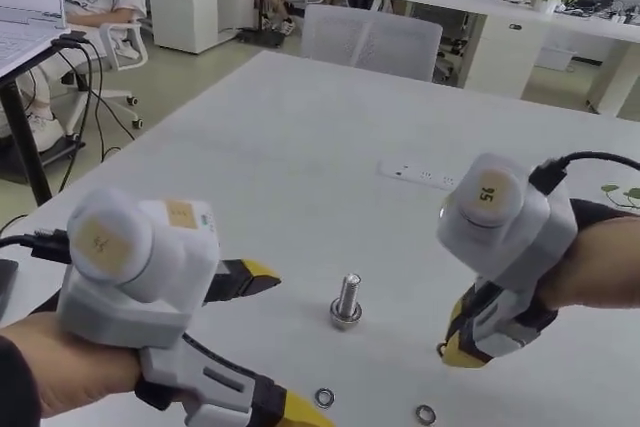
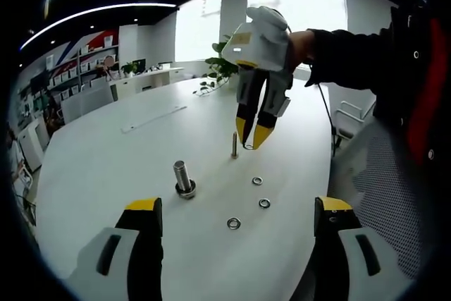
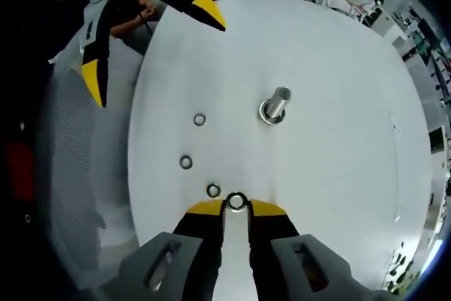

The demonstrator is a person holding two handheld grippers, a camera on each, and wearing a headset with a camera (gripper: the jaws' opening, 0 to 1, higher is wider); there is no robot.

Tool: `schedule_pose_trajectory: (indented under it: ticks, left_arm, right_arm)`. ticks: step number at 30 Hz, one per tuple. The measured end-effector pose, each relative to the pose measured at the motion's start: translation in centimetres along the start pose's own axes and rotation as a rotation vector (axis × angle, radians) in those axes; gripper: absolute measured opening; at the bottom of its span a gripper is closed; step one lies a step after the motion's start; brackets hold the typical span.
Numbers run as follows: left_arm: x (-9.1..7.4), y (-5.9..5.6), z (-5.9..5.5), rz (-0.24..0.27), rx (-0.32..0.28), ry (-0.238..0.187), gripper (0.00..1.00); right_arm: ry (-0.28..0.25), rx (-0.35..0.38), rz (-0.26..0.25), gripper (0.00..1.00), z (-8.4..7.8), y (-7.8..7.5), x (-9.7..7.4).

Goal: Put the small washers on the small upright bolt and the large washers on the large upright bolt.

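White table [image 3: 338, 68]: right tongs [image 3: 236, 206] pinch washer [image 3: 237, 194] (left tongs [image 2: 237, 208] spread).

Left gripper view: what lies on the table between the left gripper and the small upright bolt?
Three loose washers lie on the table between the open left gripper and the small bolt, as the left gripper view shows.

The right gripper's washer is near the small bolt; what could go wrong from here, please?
The washer is pinched only at the tips of the right gripper, so it might slip out. The thin small bolt stands right beside those tips; a nudge could topple it.
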State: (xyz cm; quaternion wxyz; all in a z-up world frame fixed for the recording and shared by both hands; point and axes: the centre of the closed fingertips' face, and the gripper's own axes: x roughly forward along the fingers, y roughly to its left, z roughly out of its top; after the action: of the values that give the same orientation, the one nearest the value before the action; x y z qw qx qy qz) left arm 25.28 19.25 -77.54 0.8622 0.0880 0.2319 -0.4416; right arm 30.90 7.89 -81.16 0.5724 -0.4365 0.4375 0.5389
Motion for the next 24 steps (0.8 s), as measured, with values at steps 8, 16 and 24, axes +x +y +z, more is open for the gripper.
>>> schedule_pose_trajectory:
  ticks: [8, 16, 24]
  left_arm:
    - [0.3, -0.6, 0.4, -0.021, 0.016, 0.004, 0.89]
    - [0.6, -1.1, 0.6, -0.039, 0.025, 0.009, 0.89]
    - [1.1, -1.5, 1.0, -0.054, 0.033, 0.012, 0.89]
  right_arm:
    - [-0.013, 0.004, -0.015, 0.14, 0.0, -0.1, -1.6]
    - [-0.013, 0.015, -0.032, 0.14, -0.4, -0.5, -2.6]
    - [-0.016, 0.032, -0.053, 0.14, -1.0, -1.2, -3.8]
